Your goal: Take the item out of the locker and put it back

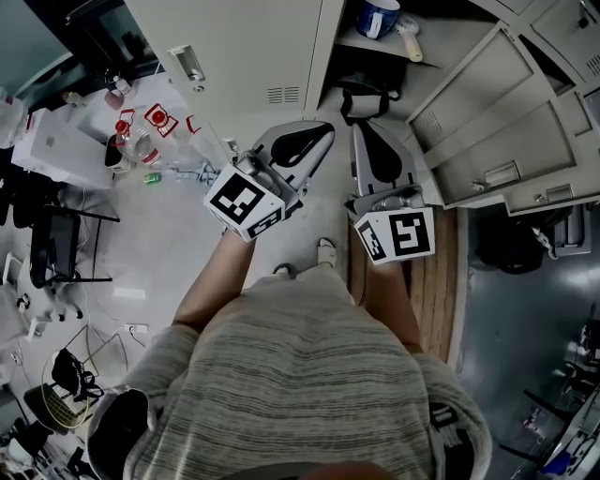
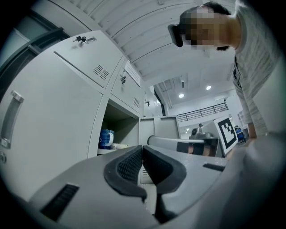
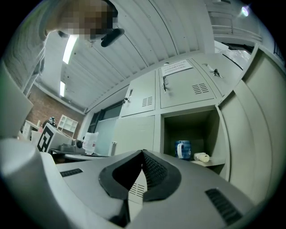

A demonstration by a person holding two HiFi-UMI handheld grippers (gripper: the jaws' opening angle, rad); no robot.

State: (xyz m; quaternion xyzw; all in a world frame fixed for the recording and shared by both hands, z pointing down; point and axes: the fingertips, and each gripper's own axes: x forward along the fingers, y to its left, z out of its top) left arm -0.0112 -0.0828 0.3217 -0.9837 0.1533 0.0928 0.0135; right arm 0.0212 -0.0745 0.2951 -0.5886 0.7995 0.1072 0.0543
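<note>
An open locker compartment (image 1: 441, 42) holds a blue mug (image 1: 378, 17) and a small white item (image 1: 410, 37) on its shelf. The right gripper view shows the mug (image 3: 182, 149) and white item (image 3: 202, 157) ahead and to the right. In the left gripper view the mug (image 2: 106, 138) sits ahead and to the left. My left gripper (image 1: 323, 127) and right gripper (image 1: 360, 129) are held side by side in front of the lockers, short of the shelf. Both sets of jaws are shut, tips touching, with nothing between them (image 2: 142, 147) (image 3: 143, 153).
The compartment's door (image 1: 487, 108) stands open to the right, with more open doors beyond it. A closed locker door (image 1: 234, 47) is on the left. Something dark with a strap (image 1: 364, 94) sits below the shelf. A table with bottles (image 1: 141, 131) stands far left.
</note>
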